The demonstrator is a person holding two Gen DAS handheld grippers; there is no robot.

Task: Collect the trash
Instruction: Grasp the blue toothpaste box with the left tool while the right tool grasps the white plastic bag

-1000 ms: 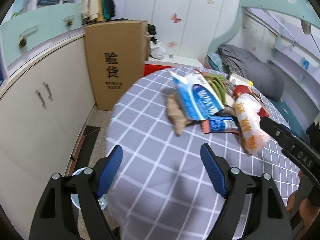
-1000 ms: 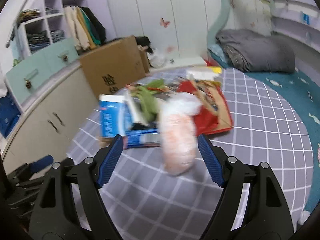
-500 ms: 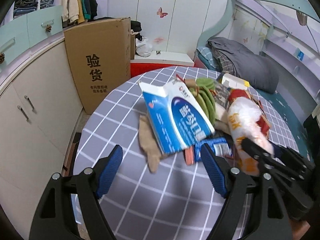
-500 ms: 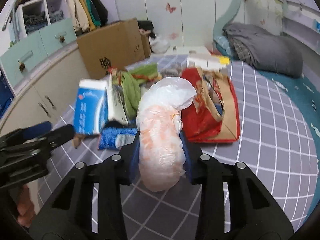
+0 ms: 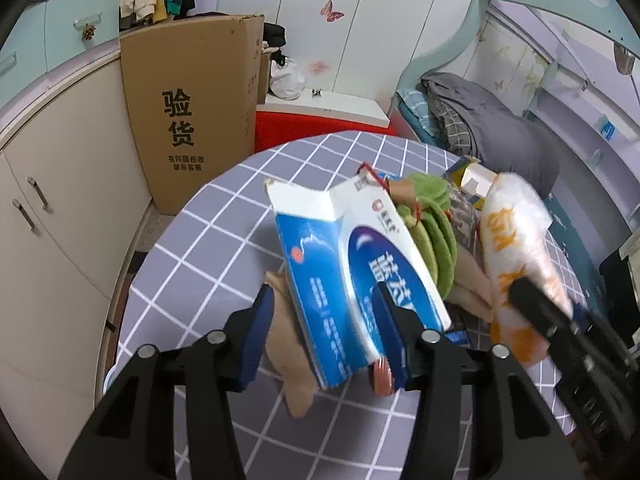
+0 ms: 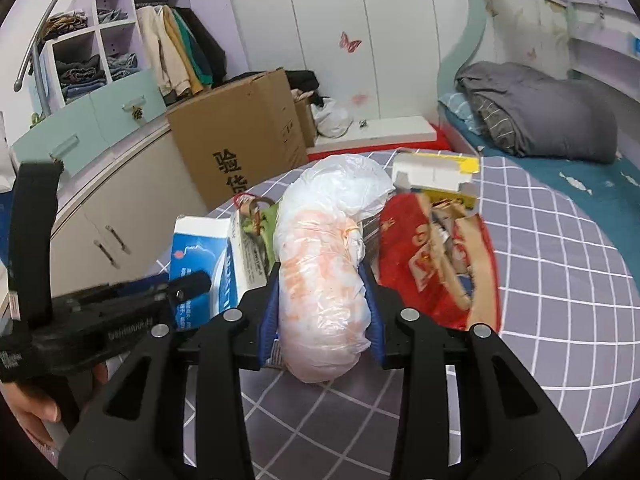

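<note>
Gripping: my right claw (image 6: pixel 320 316) pinches the white-and-orange plastic bag (image 6: pixel 324 272), pads pressing its sides.
Closing: my left claw (image 5: pixel 324 336) narrows around the blue carton (image 5: pixel 352 276); contact unclear.
Pile: remaining trash at twelve o'clock on the checked tablecloth (image 6: pixel 560 280).
Advice: seat both grips firmly, then lift straight.

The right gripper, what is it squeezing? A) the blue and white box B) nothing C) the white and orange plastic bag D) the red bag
C: in the right wrist view the right gripper has both blue pads pressed into the sides of the white and orange plastic bag.
</note>
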